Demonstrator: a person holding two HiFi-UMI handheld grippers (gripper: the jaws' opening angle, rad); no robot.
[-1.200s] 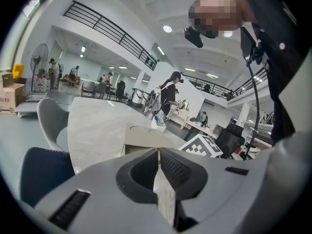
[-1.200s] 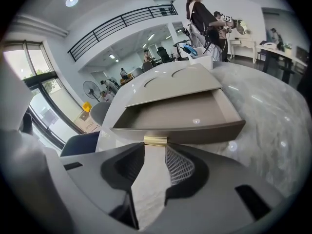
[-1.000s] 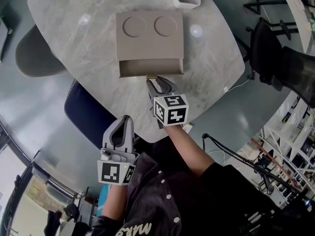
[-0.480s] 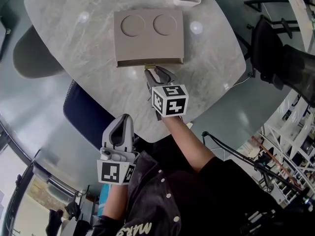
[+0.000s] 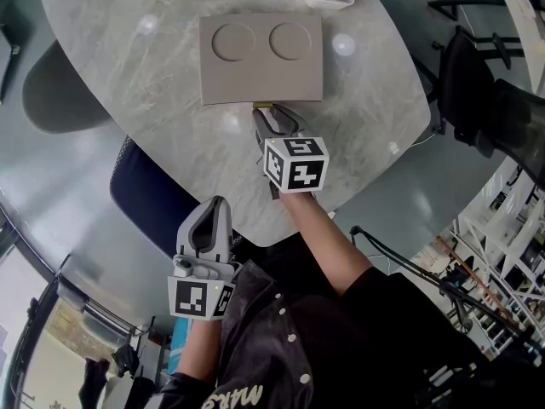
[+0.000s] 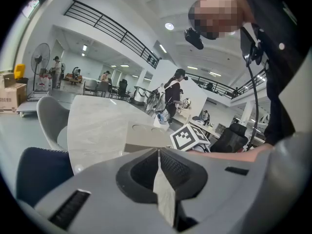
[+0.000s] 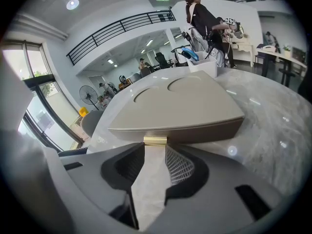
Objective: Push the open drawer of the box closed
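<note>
The drawer (image 7: 195, 130) has slid fully into the box (image 5: 260, 58), directly ahead of the right gripper (image 5: 271, 116). Its jaws stand apart and empty, tips at the brass handle (image 7: 155, 140). The task looks done. The left gripper (image 5: 215, 220), closed and empty, hangs back.

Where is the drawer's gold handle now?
Right gripper view: gold handle at the box's front edge, centred just beyond the right gripper's open fingers.
</note>
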